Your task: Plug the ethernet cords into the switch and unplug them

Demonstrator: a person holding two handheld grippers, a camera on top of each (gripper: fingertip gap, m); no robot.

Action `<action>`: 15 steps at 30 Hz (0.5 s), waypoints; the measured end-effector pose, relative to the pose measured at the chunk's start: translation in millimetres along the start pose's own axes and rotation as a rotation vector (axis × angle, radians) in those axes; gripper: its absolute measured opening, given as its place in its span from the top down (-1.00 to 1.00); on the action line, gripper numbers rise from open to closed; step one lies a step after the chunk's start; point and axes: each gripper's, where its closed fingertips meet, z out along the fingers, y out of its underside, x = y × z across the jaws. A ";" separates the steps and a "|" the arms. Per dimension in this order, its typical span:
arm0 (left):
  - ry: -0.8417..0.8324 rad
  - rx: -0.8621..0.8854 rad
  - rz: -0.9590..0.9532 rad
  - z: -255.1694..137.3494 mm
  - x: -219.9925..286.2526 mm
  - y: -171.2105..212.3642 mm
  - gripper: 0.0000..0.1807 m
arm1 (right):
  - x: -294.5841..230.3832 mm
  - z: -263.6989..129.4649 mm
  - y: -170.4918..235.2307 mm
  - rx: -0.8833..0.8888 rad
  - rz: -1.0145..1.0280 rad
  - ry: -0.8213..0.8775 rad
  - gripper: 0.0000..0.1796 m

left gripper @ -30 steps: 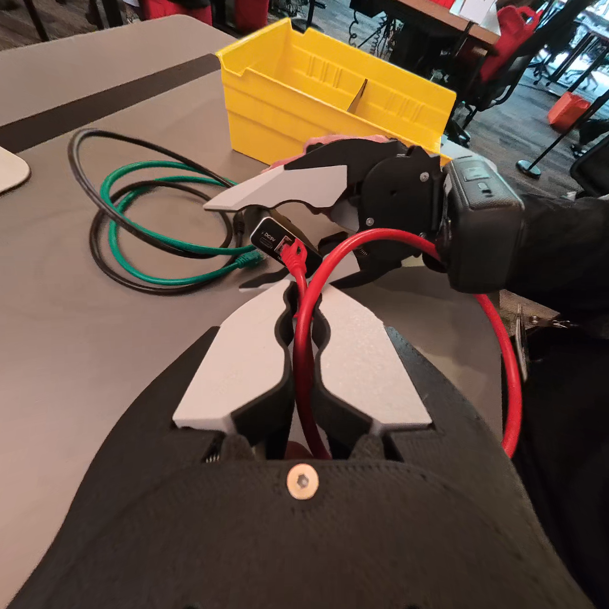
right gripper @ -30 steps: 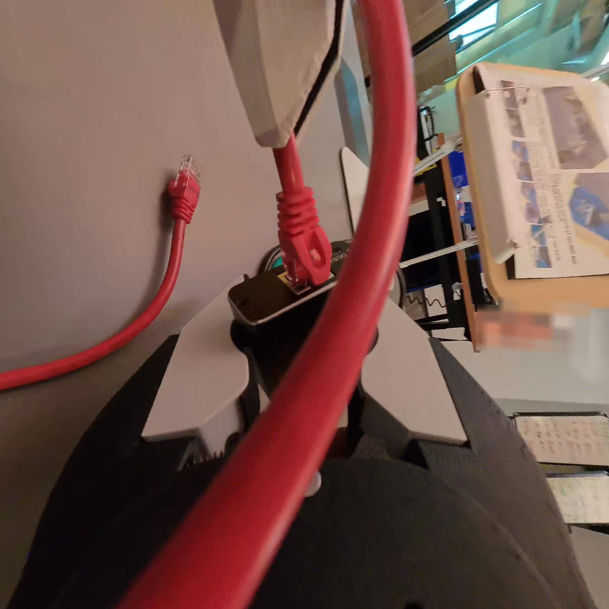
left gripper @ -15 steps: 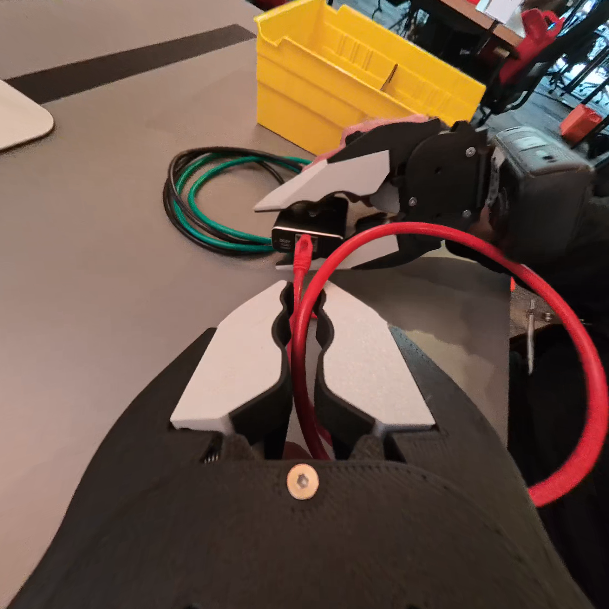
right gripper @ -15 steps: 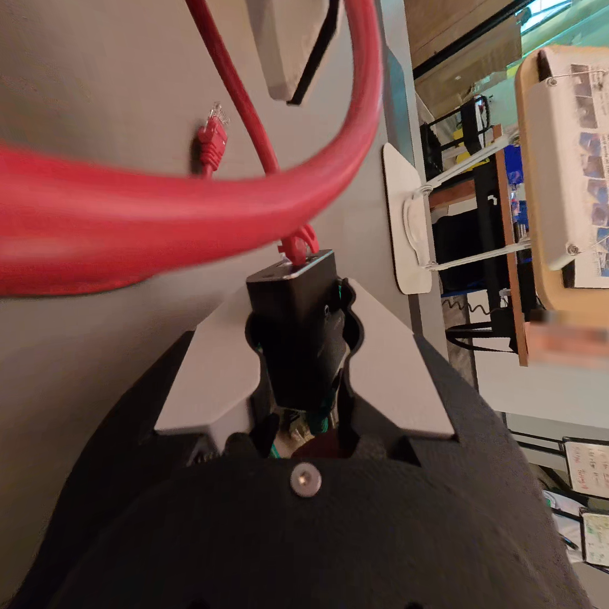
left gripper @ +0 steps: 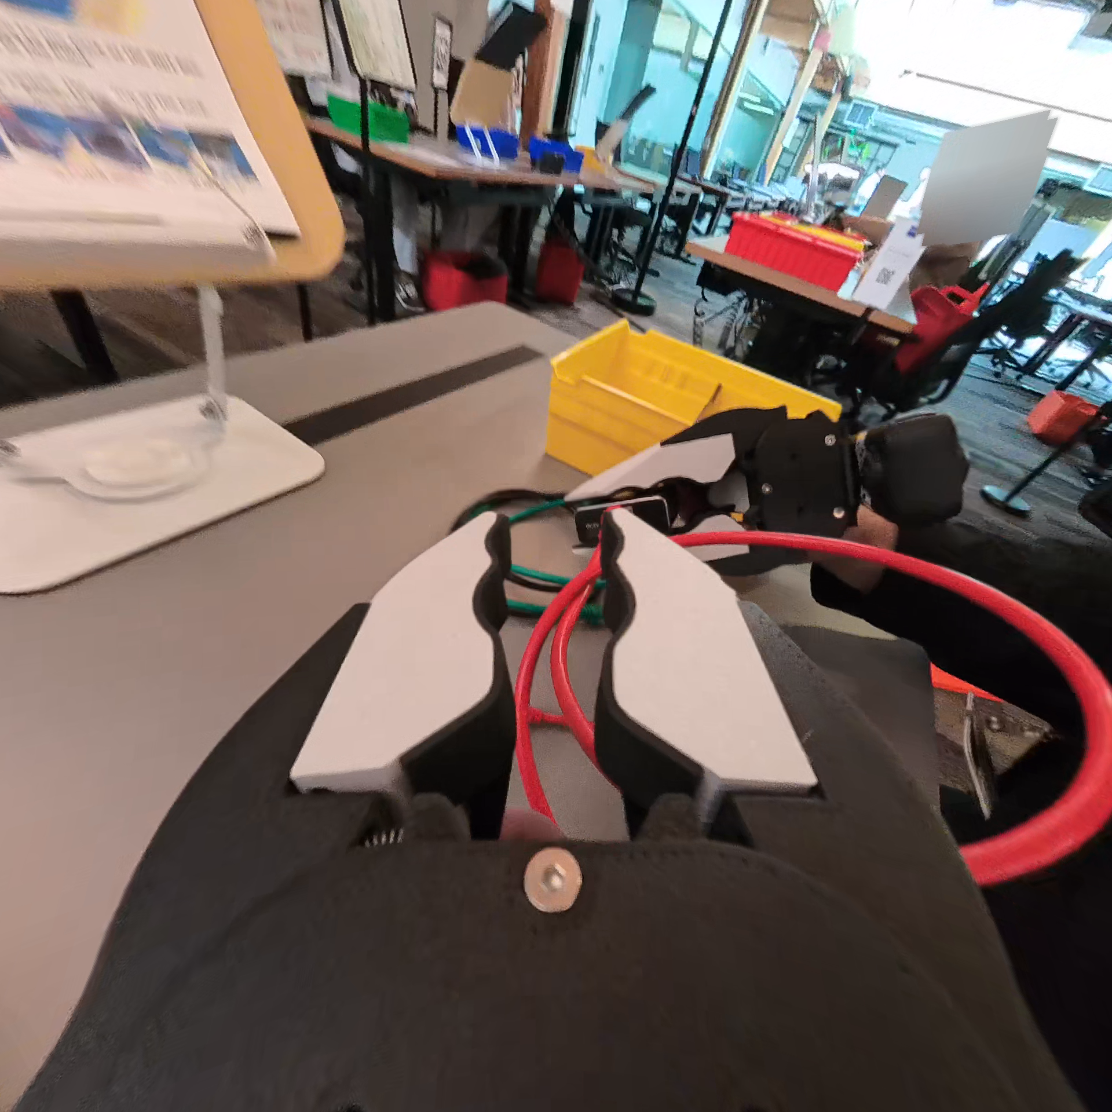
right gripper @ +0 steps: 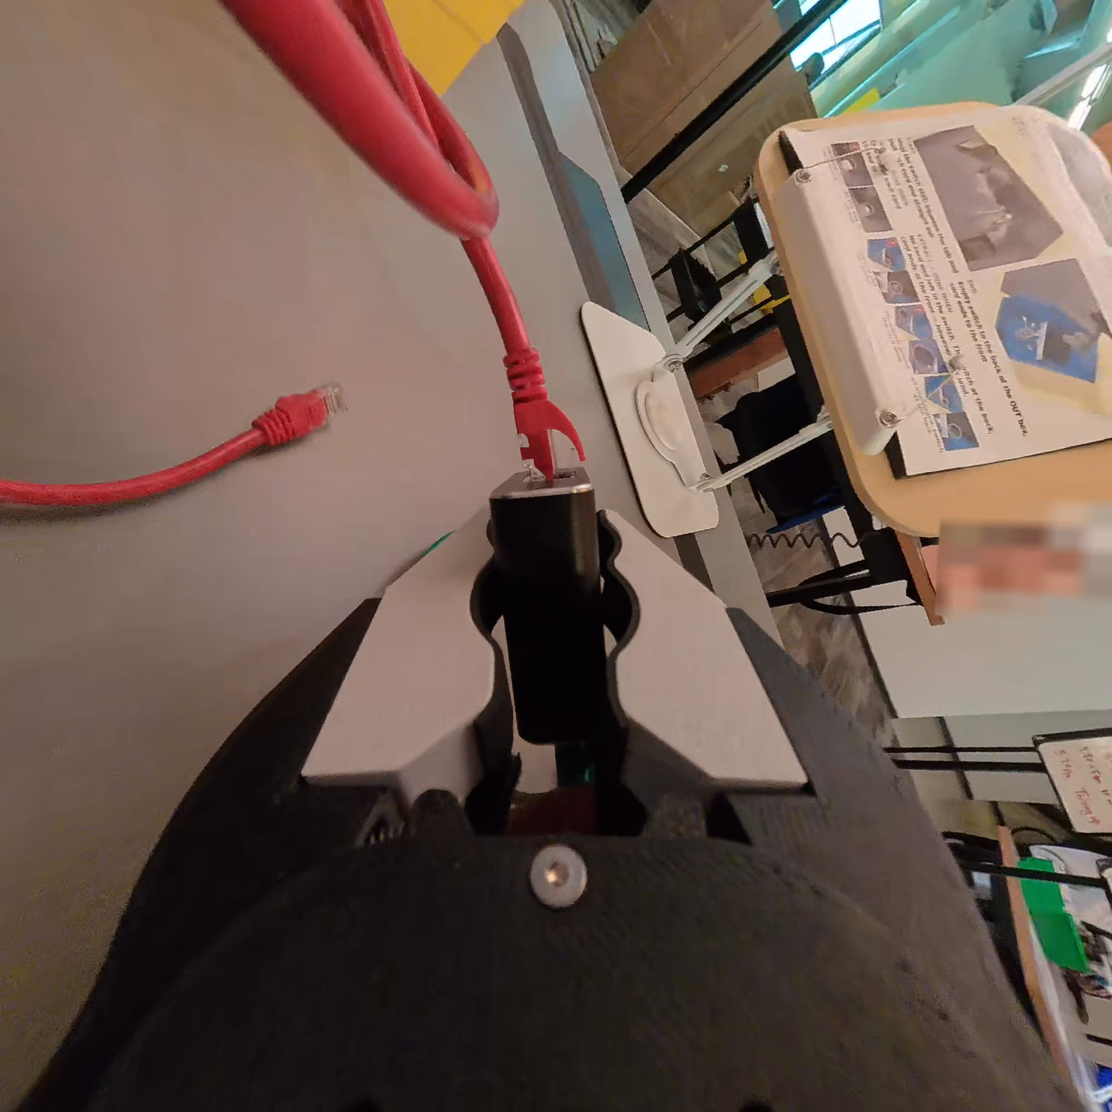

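Note:
My right gripper is shut on the black switch and holds it above the grey table. A red ethernet plug sits in the switch's port, and its red cord loops up and away. The cord's other plug lies loose on the table. My left gripper is open and empty, and the red cord runs under the gap between its fingers. In the left wrist view the right gripper holds the switch just beyond my fingertips. A green cord lies coiled with a black one near the switch.
A yellow bin stands behind the right gripper. A white stand base with a tilted document board is at the left; it also shows in the right wrist view. The table edge is at the right. Left tips to right tips: about 15 cm.
My left gripper has opened, let go of the red cord and drawn back from the switch. The red plug stays in the port. The right gripper has turned the switch.

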 end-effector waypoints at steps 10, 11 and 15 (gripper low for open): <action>-0.019 0.188 -0.040 -42.9 -13.4 -44.1 0.79 | 61.2 -27.6 -23.2 0.069 0.228 0.059 0.74; -0.031 0.159 -0.014 -41.1 -13.6 -40.0 0.79 | 71.8 -32.7 -26.7 0.077 0.251 0.068 0.74; -0.052 0.052 0.070 -28.9 -10.6 -21.4 0.79 | 122.6 -57.8 -42.7 0.125 0.319 0.130 0.74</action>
